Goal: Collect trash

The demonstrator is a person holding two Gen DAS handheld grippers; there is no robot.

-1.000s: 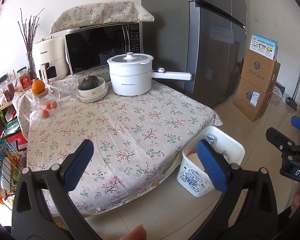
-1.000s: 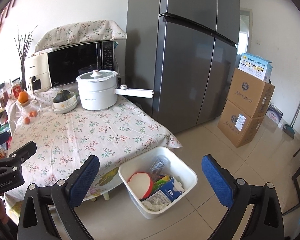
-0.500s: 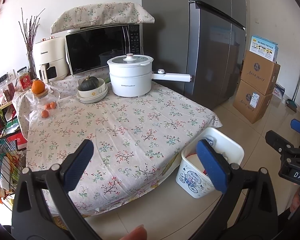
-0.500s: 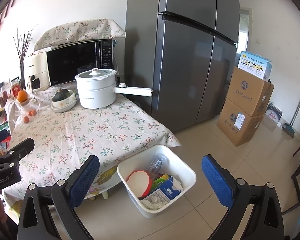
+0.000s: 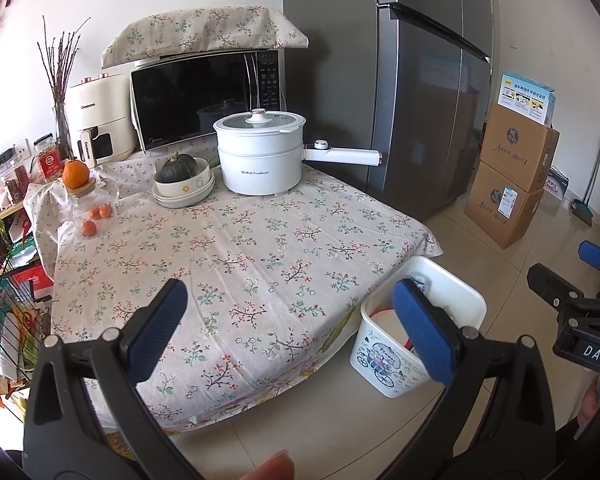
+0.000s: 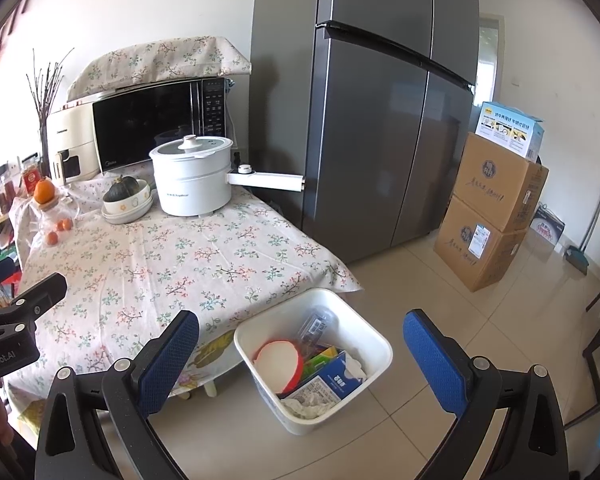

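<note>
**Two open grippers, a flowery table and a white bin**

The left gripper (image 5: 290, 320) has its blue pads wide apart and holds nothing; the right gripper (image 6: 302, 354) is wide apart too and holds nothing; both hang in the air near the front edge of the table.

The table (image 5: 260, 240) wears a white cloth with small flowers; the middle of the cloth is bare. In the left wrist view, a white pot (image 5: 262, 152) with a long handle sits at 12 o'clock on the table; a bowl with a green pumpkin (image 5: 176, 168) sits just beside it, toward 11 o'clock; a big orange (image 5: 75, 173) rests on a jar lid at 10 o'clock, with little oranges (image 5: 96, 218) near it. A black microwave (image 5: 204, 100) stands behind the pot, with flowery cloth on top; a cream machine (image 5: 100, 120) stands next to it, and a vase of bare twigs (image 5: 60, 80) is by the wall.

A tall grey fridge (image 6: 372, 112) stands to the right of the table. Two brown boxes (image 6: 492, 208) are stacked at 3 o'clock, with a blue box (image 6: 510, 128) on top; the floor is pale tile.

The white bin (image 6: 374, 360) sits on the floor, at the table's near right corner; in the right wrist view it is at 6 o'clock, between the pads. Trash is in it: a red-rimmed lid (image 6: 278, 362), a blue packet (image 6: 332, 380), crumpled paper (image 6: 306, 406) and a clear wrapper (image 6: 316, 324).
</note>
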